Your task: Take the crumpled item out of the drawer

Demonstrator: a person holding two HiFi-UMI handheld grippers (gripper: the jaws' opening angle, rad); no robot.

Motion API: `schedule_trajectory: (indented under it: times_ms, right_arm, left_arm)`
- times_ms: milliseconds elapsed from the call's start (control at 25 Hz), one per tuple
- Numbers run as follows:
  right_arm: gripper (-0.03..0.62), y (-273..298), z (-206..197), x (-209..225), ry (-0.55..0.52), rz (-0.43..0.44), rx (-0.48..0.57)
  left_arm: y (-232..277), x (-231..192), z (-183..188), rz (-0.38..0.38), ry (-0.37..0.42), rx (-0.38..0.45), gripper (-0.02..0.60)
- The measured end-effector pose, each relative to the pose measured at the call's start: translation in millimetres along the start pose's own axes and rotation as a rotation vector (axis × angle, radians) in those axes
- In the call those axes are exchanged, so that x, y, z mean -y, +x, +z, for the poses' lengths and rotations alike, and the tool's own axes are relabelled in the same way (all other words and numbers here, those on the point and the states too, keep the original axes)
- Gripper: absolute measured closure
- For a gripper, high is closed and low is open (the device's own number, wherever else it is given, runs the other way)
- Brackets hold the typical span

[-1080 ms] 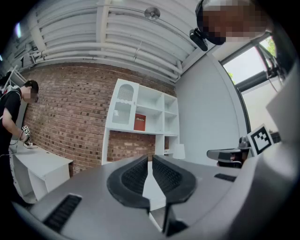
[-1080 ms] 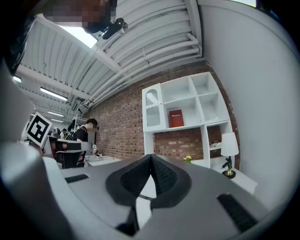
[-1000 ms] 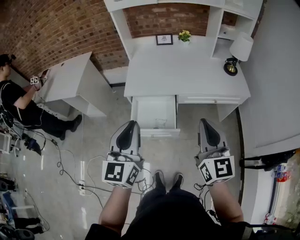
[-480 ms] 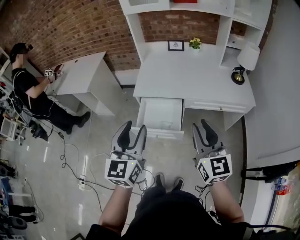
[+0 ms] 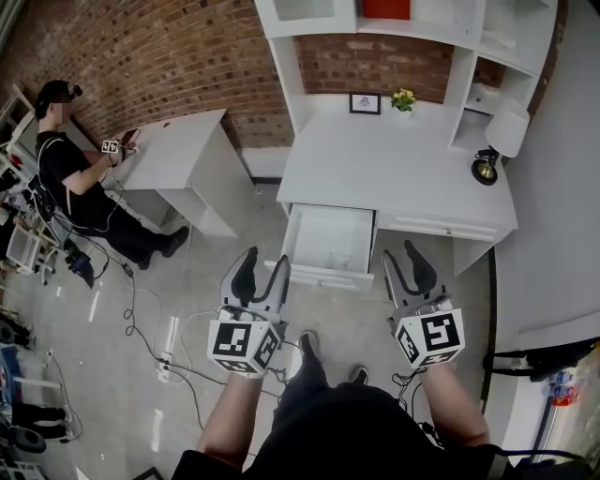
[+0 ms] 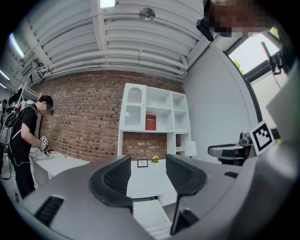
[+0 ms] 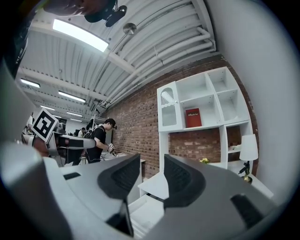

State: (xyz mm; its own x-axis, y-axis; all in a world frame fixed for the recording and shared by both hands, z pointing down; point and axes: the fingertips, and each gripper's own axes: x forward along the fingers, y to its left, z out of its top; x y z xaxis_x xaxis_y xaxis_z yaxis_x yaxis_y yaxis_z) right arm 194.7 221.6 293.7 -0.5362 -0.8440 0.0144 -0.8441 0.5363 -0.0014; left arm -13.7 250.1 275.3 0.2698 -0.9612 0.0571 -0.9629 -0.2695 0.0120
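1. The desk (image 5: 394, 169) in the upper middle of the frame is plain white, as are the shelves (image 5: 469, 37) above it.
2. The drawer (image 5: 317, 230) is white inside and out.
3. The crumpled item (image 5: 339, 260) is clear and colourless.
4. The brick wall (image 5: 159, 56) is red-brown with pale mortar lines.
5. The book (image 5: 386, 8) on the top shelf is red.
6. The flowers (image 5: 403, 97) are yellow with green leaves.
7. The lamp (image 5: 506, 127) has a white shade and a brass-coloured base.
8. The floor (image 5: 141, 309) is glossy pale grey, crossed by black cables.
9. The person (image 5: 70, 178) at upper left wears black.
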Motion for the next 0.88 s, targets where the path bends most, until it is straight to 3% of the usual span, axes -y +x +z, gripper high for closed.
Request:
schedule_trajectory:
  times_ms: [240, 520, 880]
  right_arm:
    - [0.45, 34, -11, 3, -0.006, -0.028, -0.042]
    - [0.448, 96, -22, -12, -0.007, -0.081, -0.082]
    - [0.448, 158, -27, -21, -0.011, -0.193, -0.142]
  left_arm:
    - [32, -23, -5, -0.035, -0.015, -0.011, 0.368]
    - [72, -90, -20, -0.072, -0.046, -0.038, 0.368]
    - [126, -150, -35, -0.184, -0.082, -0.076, 0.368]
